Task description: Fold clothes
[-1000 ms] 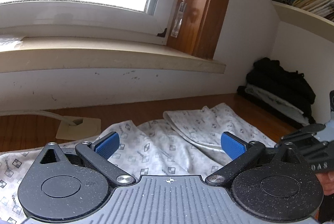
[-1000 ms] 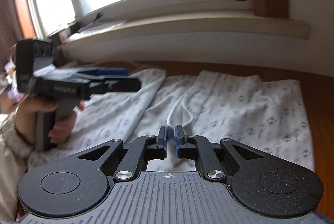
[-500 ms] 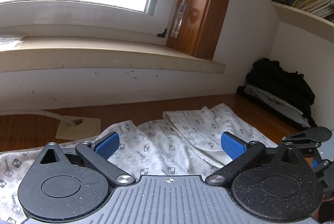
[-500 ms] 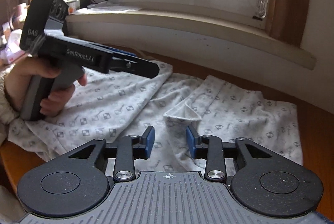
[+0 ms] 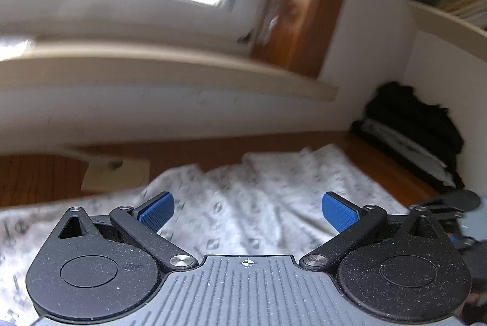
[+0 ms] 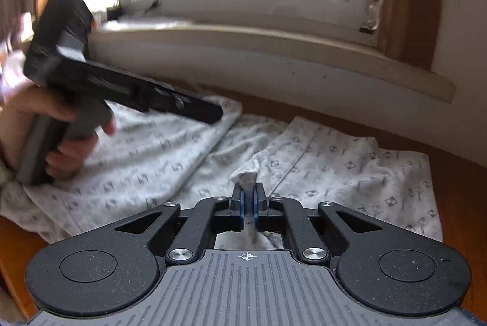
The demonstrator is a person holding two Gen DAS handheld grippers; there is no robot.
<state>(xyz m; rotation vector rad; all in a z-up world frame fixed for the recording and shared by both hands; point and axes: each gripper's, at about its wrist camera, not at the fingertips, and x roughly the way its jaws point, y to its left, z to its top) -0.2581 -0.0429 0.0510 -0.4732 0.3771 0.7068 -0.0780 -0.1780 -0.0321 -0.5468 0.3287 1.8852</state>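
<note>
Patterned garment [image 6: 170, 155] lies crumpled and unfolded across the wooden counter [image 6: 456, 192] beneath the window sill [image 6: 274, 43]; the right claw [image 6: 248, 201], jaws just closed, pinches a raised fabric edge; the left claw [image 5: 248, 209] hovers wide above it; folding has barely begun; bare counter remains at right, near stacked dark clothes [image 5: 417, 125].

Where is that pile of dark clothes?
In the left wrist view, the dark pile sits at far right against the wall, beyond the patterned garment.

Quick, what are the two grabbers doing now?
Left hand-held gripper: open, holding nothing.
Right hand-held gripper: just closed, pinching the patterned cloth.
</note>
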